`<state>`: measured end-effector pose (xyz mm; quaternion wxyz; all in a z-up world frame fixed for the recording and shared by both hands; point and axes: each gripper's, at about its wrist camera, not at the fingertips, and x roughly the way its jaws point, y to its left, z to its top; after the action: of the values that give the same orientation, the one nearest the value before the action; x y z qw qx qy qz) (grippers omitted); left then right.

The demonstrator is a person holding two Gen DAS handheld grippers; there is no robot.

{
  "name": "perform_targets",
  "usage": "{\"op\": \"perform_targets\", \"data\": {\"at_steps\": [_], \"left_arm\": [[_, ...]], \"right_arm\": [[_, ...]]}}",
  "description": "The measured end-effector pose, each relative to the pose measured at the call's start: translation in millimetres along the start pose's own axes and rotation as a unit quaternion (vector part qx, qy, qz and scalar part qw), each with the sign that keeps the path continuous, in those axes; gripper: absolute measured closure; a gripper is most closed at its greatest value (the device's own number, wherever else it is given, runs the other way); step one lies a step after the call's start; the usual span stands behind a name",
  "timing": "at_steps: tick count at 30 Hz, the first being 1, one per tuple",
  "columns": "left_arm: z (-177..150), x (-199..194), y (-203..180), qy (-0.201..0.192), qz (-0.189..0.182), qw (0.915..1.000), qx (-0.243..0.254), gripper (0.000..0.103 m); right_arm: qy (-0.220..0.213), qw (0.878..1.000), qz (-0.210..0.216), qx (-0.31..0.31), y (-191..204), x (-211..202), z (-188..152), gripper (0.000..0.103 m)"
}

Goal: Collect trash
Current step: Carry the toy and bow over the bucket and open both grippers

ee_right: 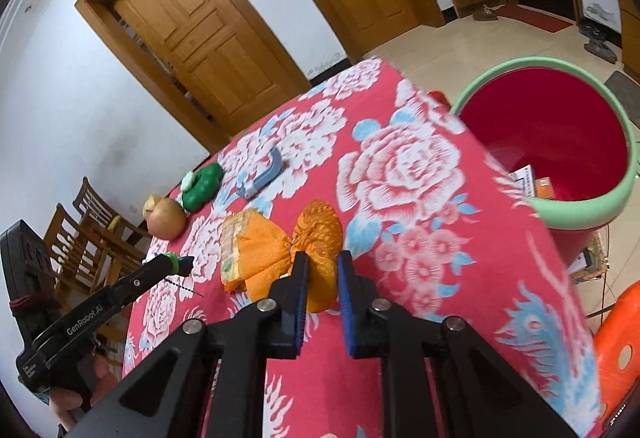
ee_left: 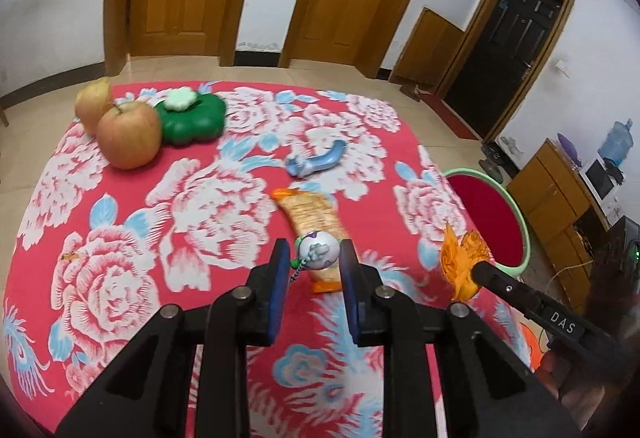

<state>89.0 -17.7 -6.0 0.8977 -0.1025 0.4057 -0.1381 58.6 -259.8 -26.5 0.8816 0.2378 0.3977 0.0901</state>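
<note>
My left gripper (ee_left: 314,258) is shut on a small white ball-shaped toy (ee_left: 318,250) with a green cord, held just above the table. An orange snack wrapper (ee_left: 310,216) lies on the red flowered tablecloth (ee_left: 120,258) behind it. My right gripper (ee_right: 322,266) is shut on the crumpled orange end of that wrapper (ee_right: 316,238); the same hold shows in the left wrist view (ee_left: 464,258). The red bin with a green rim (ee_right: 624,142) stands on the floor beside the table's right edge, with some packaging inside.
An apple (ee_left: 128,134), a pear (ee_left: 94,104), a green flower-shaped box (ee_left: 192,114) and a blue curved plastic piece (ee_left: 316,162) lie on the table. Wooden chairs (ee_right: 88,226) stand at the left, an orange stool (ee_right: 620,338) at the right.
</note>
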Motion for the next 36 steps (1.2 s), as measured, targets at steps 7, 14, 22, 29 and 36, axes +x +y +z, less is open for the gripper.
{"op": "perform_targets", "data": {"at_steps": [7, 14, 22, 29, 36], "left_arm": [[6, 4, -36, 0.007, -0.03, 0.9993, 0.023, 0.079], [18, 23, -80, 0.018, -0.058, 0.9965, 0.057, 0.079], [32, 62, -142, 0.039, -0.082, 0.9902, 0.106, 0.079], [37, 112, -199, 0.064, -0.097, 0.9823, 0.147, 0.079], [35, 153, -240, 0.089, -0.106, 0.9742, 0.178, 0.079]], "right_arm": [[-0.032, 0.999, -0.01, 0.025, -22, -29, 9, 0.087], [-0.06, 0.996, -0.032, 0.062, -59, -49, 26, 0.087], [-0.087, 0.988, -0.075, 0.099, -113, -62, 50, 0.086], [-0.087, 0.981, -0.115, 0.132, -162, -58, 63, 0.083], [-0.078, 0.977, -0.123, 0.158, -193, -51, 66, 0.079]]}}
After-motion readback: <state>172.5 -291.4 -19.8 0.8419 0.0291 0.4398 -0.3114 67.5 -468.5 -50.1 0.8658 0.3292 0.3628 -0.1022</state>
